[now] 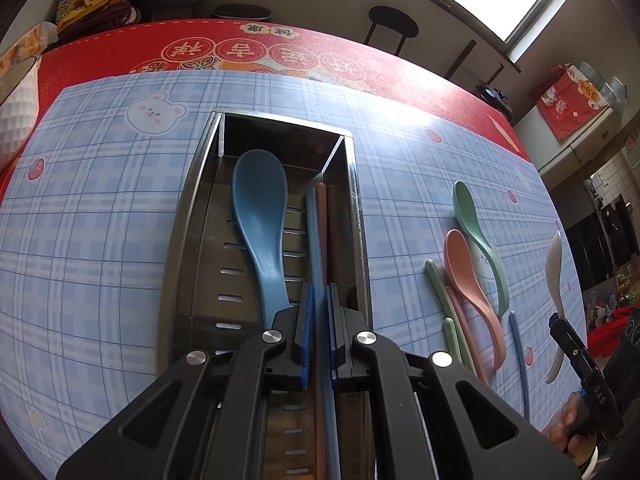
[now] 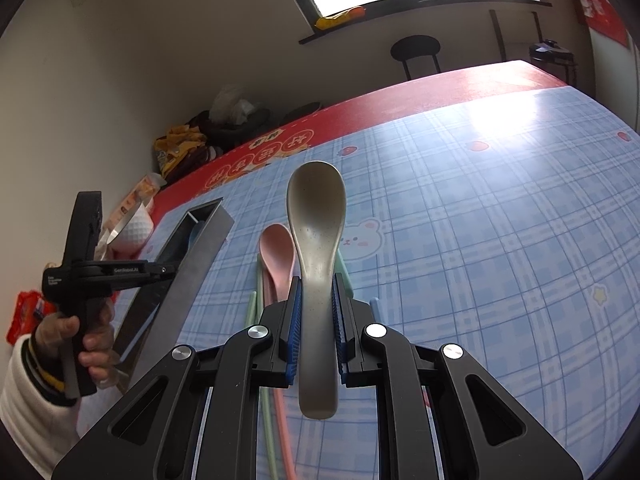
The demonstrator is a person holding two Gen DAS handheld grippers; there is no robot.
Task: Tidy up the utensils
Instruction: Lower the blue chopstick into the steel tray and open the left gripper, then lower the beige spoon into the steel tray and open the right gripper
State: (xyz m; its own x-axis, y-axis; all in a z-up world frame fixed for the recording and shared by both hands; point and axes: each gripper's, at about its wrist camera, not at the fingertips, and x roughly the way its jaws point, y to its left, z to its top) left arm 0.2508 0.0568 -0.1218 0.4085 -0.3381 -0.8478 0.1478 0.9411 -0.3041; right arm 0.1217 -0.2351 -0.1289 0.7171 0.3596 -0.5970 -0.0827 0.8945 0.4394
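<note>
A: Left hand-held gripper [image 1: 318, 332] clamps a blue chopstick [image 1: 318, 264] over the steel tray's [image 1: 192, 216] right compartment.
B: Right hand-held gripper [image 2: 316, 320] grips the grey spoon [image 2: 317, 240] above the tabletop [image 2: 500, 240]. Next, lower and release.

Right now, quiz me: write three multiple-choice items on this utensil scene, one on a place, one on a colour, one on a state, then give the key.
1. Where does the blue spoon lie?
A. In the metal tray
B. On the bare checked cloth
C. On the stool

2. What colour is the spoon in the right tool?
A. Red
B. Beige
C. Black

3. What state is the left tool in?
A. Wide open, empty
B. Out of view
C. Shut on a blue chopstick

Key: 1 A, the spoon rests on the tray's slotted floor. 2 B, the speckled beige handle sits between the blue pads. 3 C, the pads pinch the chopstick above the tray's narrow compartment.
</note>
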